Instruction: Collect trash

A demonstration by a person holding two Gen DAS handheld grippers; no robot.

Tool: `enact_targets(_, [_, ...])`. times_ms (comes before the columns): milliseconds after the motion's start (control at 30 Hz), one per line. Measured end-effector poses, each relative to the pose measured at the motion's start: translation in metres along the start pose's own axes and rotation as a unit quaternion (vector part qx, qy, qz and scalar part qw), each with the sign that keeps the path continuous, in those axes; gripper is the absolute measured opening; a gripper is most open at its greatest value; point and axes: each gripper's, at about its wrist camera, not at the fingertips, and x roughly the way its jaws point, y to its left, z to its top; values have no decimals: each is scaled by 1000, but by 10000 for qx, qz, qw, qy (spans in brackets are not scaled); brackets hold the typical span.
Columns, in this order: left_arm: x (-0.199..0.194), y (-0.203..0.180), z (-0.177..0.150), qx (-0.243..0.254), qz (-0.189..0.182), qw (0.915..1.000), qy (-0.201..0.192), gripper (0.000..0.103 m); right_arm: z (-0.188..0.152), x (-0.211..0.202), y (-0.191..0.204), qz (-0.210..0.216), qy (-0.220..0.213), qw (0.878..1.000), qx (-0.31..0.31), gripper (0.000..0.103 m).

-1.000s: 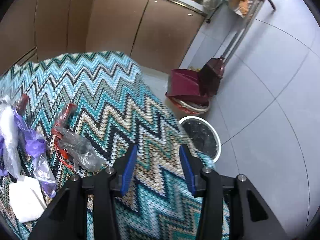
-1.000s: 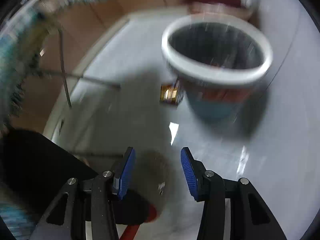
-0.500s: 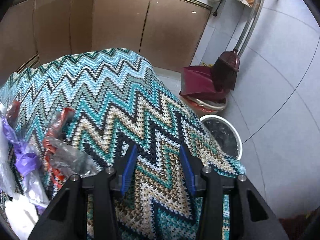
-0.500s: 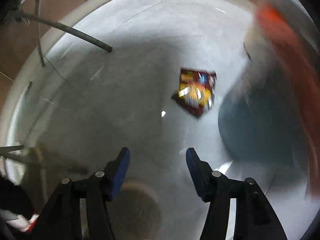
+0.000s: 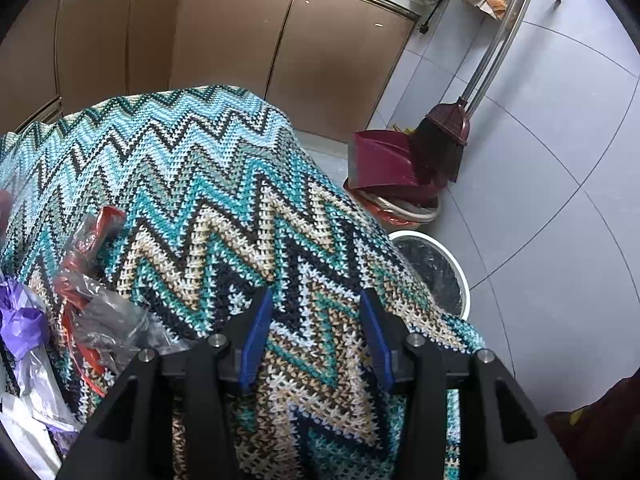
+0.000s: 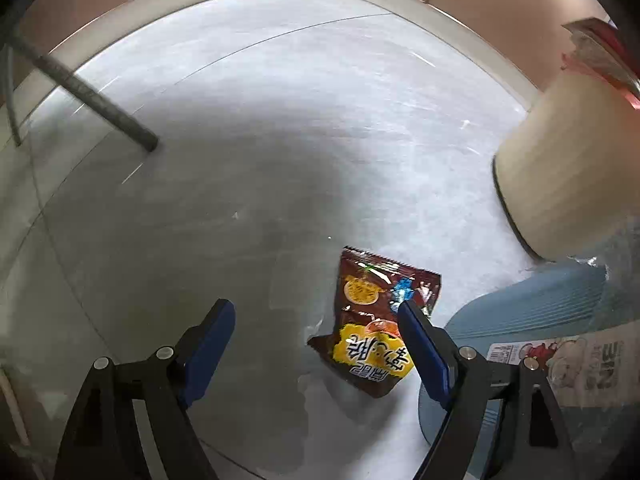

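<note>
A brown and yellow snack wrapper lies flat on the grey floor, right beside a blue bin. My right gripper is open just above the floor, its right finger over the wrapper's right edge. My left gripper is open and empty above a zigzag-patterned cloth. On the cloth at the left lie a clear and red plastic wrapper, a purple plastic bag and white paper. A white-rimmed bin with a black liner stands on the floor past the cloth's edge.
A cream-sided bin with a red liner stands behind the blue one. A metal table leg slants at upper left. A maroon dustpan and broom rest by brown cabinets.
My right gripper has come down close to the floor and toward the snack wrapper, which now lies by its right finger. The left gripper has drifted slightly over the cloth.
</note>
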Motion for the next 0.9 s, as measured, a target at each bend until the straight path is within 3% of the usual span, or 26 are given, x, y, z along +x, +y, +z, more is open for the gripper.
enact_targets(100, [0,1,0,-18,-35,10000,7,44,1,-10,-9,-104,-153,9995,254,87])
enact_targets(633, [-4,-15,3,-23,358,9985,418,44,-28,50,-20,250,344,9983,392,83])
enact_targets(667, [-4,-16,3,-8,392,9983,432,44,-31,56,-21,275,408,9979,422,78])
enact_targets(733, [-1,-19,5,38,464,9979,460,44,-39,67,-28,431,518,9960,584,58])
enact_targets(833, [2,-23,5,104,551,9973,465,44,-43,63,-35,552,407,9951,709,43])
enact_targets(867, [3,-24,6,116,571,9972,460,44,-43,61,-34,570,385,9953,676,28])
enact_targets(900, [3,-25,6,121,585,9972,455,44,-41,60,-32,571,387,9958,596,21])
